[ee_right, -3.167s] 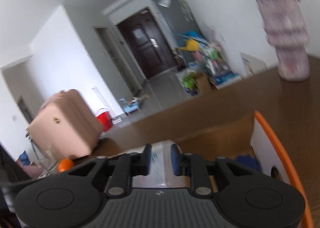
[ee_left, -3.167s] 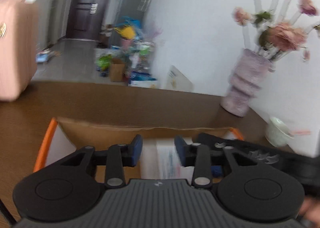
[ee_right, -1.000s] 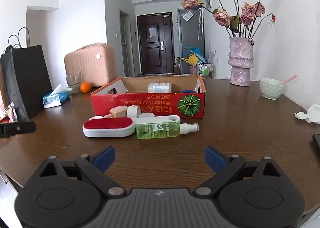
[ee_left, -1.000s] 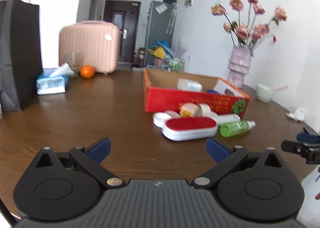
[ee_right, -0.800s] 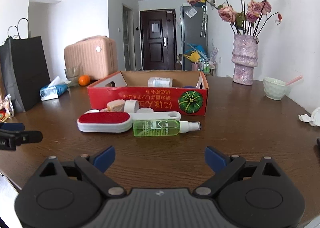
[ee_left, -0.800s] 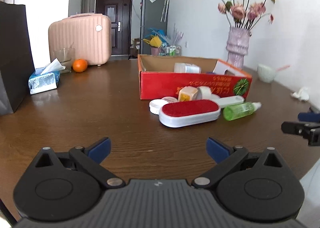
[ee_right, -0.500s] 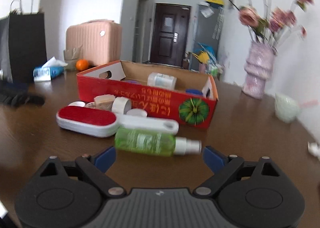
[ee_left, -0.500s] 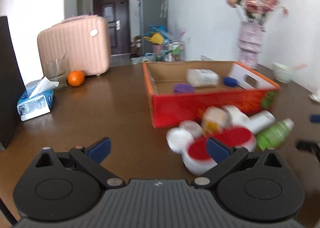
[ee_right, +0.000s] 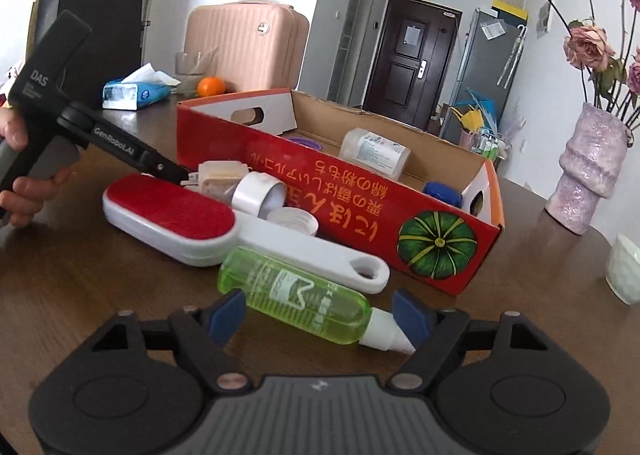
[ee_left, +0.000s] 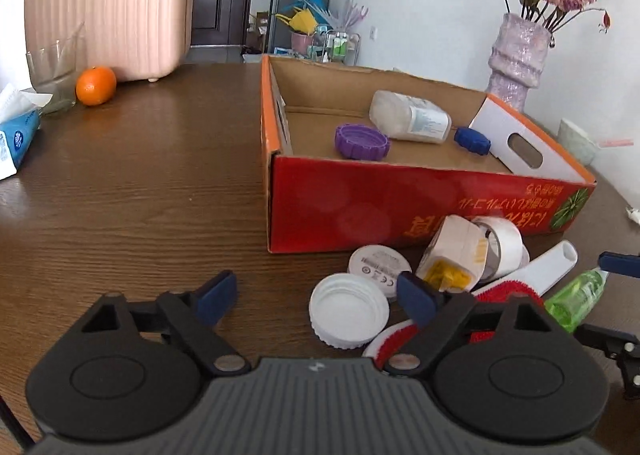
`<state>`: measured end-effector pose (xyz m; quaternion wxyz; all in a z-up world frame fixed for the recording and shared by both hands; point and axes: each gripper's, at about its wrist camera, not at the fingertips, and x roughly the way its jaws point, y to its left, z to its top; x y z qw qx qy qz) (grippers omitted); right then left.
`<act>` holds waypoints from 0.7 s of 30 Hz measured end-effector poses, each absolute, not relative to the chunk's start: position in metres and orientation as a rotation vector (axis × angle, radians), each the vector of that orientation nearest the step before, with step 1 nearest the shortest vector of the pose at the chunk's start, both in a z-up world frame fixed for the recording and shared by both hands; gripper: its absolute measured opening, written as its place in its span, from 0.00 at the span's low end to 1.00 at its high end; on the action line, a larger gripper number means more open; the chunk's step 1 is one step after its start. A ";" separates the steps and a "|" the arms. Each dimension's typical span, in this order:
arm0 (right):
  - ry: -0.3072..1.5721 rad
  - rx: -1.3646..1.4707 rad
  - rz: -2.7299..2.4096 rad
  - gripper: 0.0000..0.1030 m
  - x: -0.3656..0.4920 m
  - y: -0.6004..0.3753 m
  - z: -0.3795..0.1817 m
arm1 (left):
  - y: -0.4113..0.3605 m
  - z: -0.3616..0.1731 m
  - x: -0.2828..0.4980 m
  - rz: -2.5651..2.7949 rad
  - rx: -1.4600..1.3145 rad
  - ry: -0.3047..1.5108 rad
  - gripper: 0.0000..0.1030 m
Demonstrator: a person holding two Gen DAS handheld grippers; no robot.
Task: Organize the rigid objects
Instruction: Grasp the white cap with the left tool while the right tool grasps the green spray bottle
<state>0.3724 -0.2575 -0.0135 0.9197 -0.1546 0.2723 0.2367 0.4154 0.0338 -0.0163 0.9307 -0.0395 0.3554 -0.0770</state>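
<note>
An open red cardboard box [ee_left: 400, 207] on the brown table holds a white bottle [ee_left: 412, 117], a purple cap [ee_left: 362, 141] and a blue cap [ee_left: 472, 140]. In front of it lie a white cap [ee_left: 350, 315], a white disc [ee_left: 378, 263], a small tan box [ee_left: 456, 251], a tape roll [ee_left: 504, 243], a red lint brush [ee_right: 168, 211] and a green spray bottle [ee_right: 294, 295]. My left gripper [ee_left: 316, 297] is closing with the white cap between its fingers, untouched. My right gripper [ee_right: 320, 315] is closing around the green bottle, with its pads short of it.
A pink suitcase [ee_left: 108, 11], an orange [ee_left: 96, 85], a glass [ee_left: 56, 71] and a tissue pack [ee_left: 16, 135] stand at the far left. A vase of flowers [ee_right: 588, 179] and a white bowl [ee_right: 626, 267] are on the right. A black bag [ee_right: 100, 27] stands behind a hand [ee_right: 16, 191].
Both grippers have come forward and down to the loose objects in front of the box. Their jaws have narrowed, the left around the white cap, the right around the green bottle.
</note>
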 end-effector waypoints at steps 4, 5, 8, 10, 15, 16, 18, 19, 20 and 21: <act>0.585 -0.326 0.521 0.76 0.381 -0.252 -0.015 | 0.033 -0.016 0.412 -0.186 -0.060 0.709 0.57; 0.597 -0.325 0.530 0.75 0.382 -0.250 -0.016 | 0.033 -0.017 0.410 -0.197 -0.063 0.705 0.53; 0.622 -0.296 0.542 0.65 0.379 -0.248 -0.014 | 0.032 -0.018 0.403 -0.179 -0.022 0.689 0.40; 0.622 -0.301 0.529 0.57 0.372 -0.249 -0.014 | 0.036 -0.020 0.395 -0.170 -0.011 0.668 0.39; 0.633 -0.209 0.510 0.39 0.351 -0.261 -0.013 | 0.054 -0.019 0.375 -0.139 -0.063 0.653 0.39; 0.634 -0.186 0.505 0.34 0.346 -0.263 -0.013 | 0.057 -0.019 0.368 -0.130 -0.076 0.651 0.39; 0.628 -0.156 0.486 0.30 0.335 -0.267 -0.013 | 0.060 -0.017 0.348 -0.124 -0.088 0.636 0.39; 0.625 -0.134 0.464 0.29 0.329 -0.270 -0.013 | 0.060 -0.016 0.338 -0.127 -0.083 0.623 0.39; 0.619 -0.113 0.446 0.29 0.324 -0.272 -0.014 | 0.058 -0.015 0.327 -0.132 -0.071 0.612 0.39; 0.614 -0.089 0.434 0.29 0.320 -0.274 -0.015 | 0.057 -0.014 0.321 -0.145 -0.059 0.606 0.39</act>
